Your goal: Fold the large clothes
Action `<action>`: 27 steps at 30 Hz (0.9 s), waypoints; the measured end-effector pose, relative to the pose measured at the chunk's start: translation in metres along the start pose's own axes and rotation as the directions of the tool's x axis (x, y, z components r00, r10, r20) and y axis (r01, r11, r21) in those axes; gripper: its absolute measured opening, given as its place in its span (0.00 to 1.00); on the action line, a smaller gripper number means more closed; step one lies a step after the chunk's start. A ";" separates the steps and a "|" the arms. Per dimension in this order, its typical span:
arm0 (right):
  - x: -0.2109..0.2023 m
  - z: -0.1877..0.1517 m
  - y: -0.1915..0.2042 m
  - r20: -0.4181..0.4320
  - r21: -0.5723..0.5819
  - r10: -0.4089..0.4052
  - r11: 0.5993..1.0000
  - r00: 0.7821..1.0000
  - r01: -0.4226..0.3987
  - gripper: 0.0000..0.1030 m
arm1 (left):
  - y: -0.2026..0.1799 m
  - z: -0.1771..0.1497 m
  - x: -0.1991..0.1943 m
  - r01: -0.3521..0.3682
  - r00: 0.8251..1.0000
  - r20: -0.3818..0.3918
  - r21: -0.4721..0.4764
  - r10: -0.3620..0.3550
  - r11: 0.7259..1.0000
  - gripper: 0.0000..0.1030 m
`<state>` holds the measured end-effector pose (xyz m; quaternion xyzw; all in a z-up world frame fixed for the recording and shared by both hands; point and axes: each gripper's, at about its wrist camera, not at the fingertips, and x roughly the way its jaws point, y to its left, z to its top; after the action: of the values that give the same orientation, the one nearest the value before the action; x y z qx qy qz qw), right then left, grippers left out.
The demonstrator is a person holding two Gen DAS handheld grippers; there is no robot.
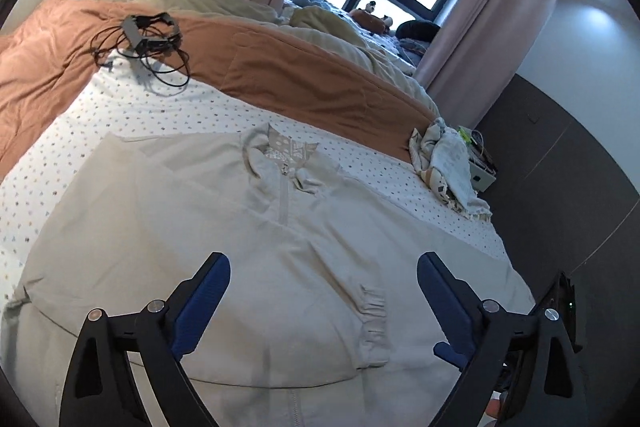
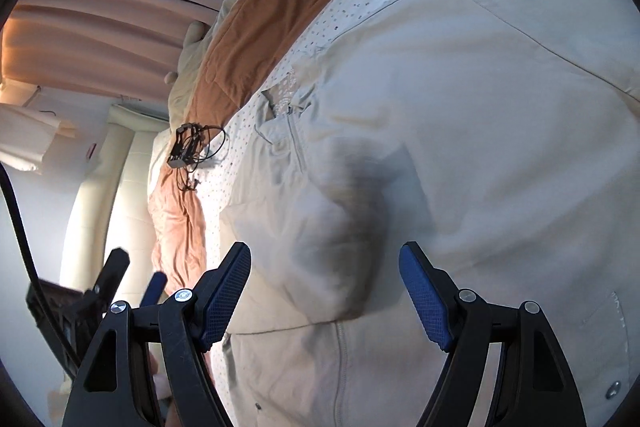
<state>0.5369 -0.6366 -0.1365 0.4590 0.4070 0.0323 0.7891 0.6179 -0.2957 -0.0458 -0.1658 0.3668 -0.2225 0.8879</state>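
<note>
A large beige zip-up jacket point(image 1: 200, 207) lies front-up on the dotted bed sheet point(image 1: 160, 107), collar point(image 1: 280, 155) toward the far side. One sleeve is folded across its front, its gathered cuff point(image 1: 374, 323) near the zip. My left gripper point(image 1: 324, 261) hovers over the jacket's lower front, open wide, with nothing between its blue pads. In the right wrist view the jacket point(image 2: 460, 107) fills the frame, and my right gripper point(image 2: 325, 251) is open just above the folded sleeve point(image 2: 332, 227), gripping nothing. The left gripper's fingers point(image 2: 116, 275) show at the lower left there.
An orange duvet point(image 1: 300, 75) is bunched along the far side of the bed. A small device with tangled black cables point(image 1: 140, 39) rests on it. Crumpled pale clothes point(image 1: 448, 163) sit at the bed's right edge, above a cluttered stand point(image 1: 480, 159). Pink curtains point(image 1: 492, 39) frame the window.
</note>
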 end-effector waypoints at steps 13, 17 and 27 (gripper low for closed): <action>0.043 -0.011 -0.006 -0.045 -0.046 -0.156 0.987 0.987 0.154 0.75 | 0.107 -0.013 -0.060 -0.196 0.979 0.046 -0.040 0.197 0.980 0.92; 0.050 -0.020 -0.005 -0.025 -0.089 -0.239 0.968 0.971 0.236 0.74 | 0.155 -0.014 -0.067 -0.250 0.968 0.000 -0.129 0.252 0.960 0.92; 0.068 -0.038 -0.022 -0.048 -0.051 -0.292 0.956 0.955 0.290 0.47 | 0.244 -0.038 -0.050 -0.366 0.924 -0.200 -0.224 0.325 0.903 0.53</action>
<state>0.5496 -0.5943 -0.2041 0.3756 0.4907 -0.0628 0.7837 0.6252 -0.0689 -0.1545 -0.1937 0.4851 -0.0238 0.8524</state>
